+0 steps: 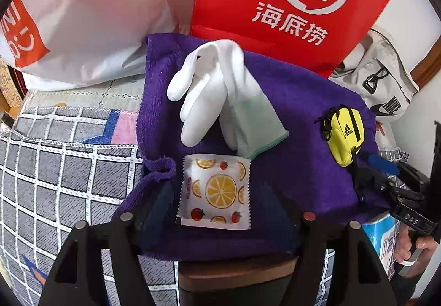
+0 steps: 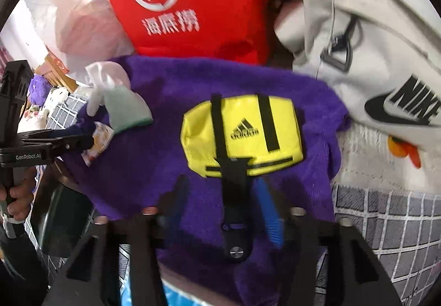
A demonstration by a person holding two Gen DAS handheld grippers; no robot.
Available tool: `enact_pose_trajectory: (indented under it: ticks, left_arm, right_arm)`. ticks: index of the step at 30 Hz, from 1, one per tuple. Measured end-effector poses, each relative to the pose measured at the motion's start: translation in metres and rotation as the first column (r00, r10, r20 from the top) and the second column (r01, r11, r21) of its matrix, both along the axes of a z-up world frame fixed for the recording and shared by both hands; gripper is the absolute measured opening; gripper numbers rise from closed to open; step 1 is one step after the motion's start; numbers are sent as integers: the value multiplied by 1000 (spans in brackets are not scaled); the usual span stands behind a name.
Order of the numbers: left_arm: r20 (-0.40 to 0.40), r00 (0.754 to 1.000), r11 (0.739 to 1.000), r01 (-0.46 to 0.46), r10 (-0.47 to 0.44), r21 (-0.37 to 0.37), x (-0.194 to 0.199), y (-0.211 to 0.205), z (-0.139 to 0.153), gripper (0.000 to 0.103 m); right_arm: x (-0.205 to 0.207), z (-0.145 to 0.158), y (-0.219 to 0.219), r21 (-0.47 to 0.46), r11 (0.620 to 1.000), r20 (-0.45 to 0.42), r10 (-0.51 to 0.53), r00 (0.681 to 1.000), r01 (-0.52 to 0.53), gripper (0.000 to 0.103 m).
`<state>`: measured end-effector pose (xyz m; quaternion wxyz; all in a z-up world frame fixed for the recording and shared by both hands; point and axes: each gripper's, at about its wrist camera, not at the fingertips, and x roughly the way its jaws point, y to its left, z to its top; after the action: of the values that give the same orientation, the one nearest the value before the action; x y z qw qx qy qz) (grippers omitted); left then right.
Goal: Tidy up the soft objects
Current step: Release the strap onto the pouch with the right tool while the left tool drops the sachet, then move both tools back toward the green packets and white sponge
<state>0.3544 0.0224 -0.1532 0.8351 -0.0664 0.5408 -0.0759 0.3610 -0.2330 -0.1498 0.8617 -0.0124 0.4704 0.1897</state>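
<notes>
A purple towel [image 1: 303, 118] is spread out with several soft things on it. A pair of white gloves [image 1: 209, 93] lies at its middle. In front of them is a fruit-print packet [image 1: 217, 206], lying flat between the fingers of my left gripper [image 1: 216, 187], which is open and not pressing on it. At the towel's right sits a small yellow pouch [image 2: 248, 126]. Its black strap [image 2: 234, 195] runs back between the blue pads [image 2: 268, 212] of my right gripper [image 2: 220, 182], which is open with the strap loose on the towel.
A red paper bag [image 1: 275, 2] and a white plastic bag [image 1: 82, 30] stand behind the towel. A pale sports bag [image 2: 372, 58] leans at the right. A grey grid-pattern cloth [image 1: 55, 168] covers the surface. A blue packet [image 1: 383, 237] lies by a hand [image 1: 413, 248].
</notes>
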Motion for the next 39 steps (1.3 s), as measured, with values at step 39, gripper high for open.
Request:
enact_pose_trajectory:
  ticks: [39]
  left_arm:
    - [155, 987, 998, -44, 51, -49, -215, 37, 40, 70]
  right_arm:
    - [-258, 12, 83, -132, 943, 147, 324, 934, -306, 81]
